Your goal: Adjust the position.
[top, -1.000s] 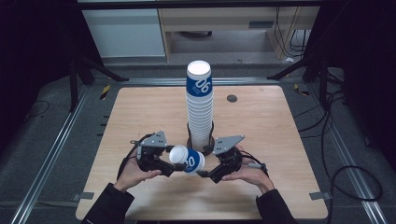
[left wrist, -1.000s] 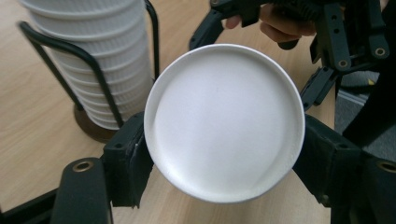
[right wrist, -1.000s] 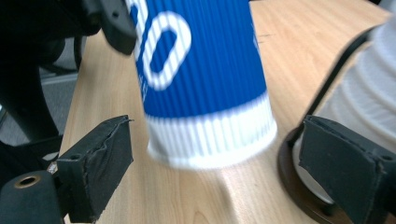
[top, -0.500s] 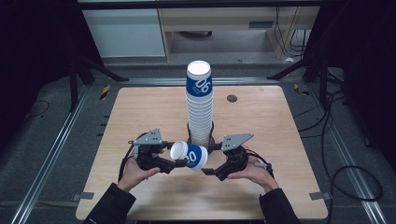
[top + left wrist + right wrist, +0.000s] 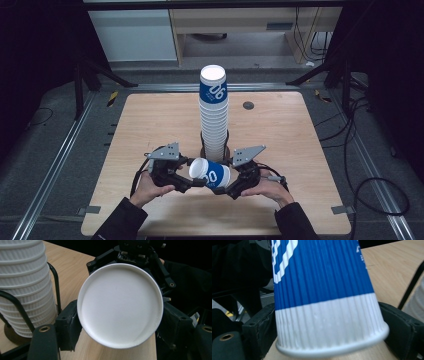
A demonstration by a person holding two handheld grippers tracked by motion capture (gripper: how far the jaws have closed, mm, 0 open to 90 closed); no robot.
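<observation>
Wooden table (image 5: 280,130), tall cup stack (image 5: 214,112) upright at centre in a wire holder. Near edge — cup (image 5: 210,173) on its side between left gripper (image 5: 192,182) and right gripper (image 5: 227,189). Left jaws clamped on its base end, right jaws hugging its rim end after just closing further.

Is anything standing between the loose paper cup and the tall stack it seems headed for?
Nothing visible blocks it. The paper cup lies on its side between the left tongs and right tongs, just in front of the stack. The stack's black wire holder rings only its base.
</observation>
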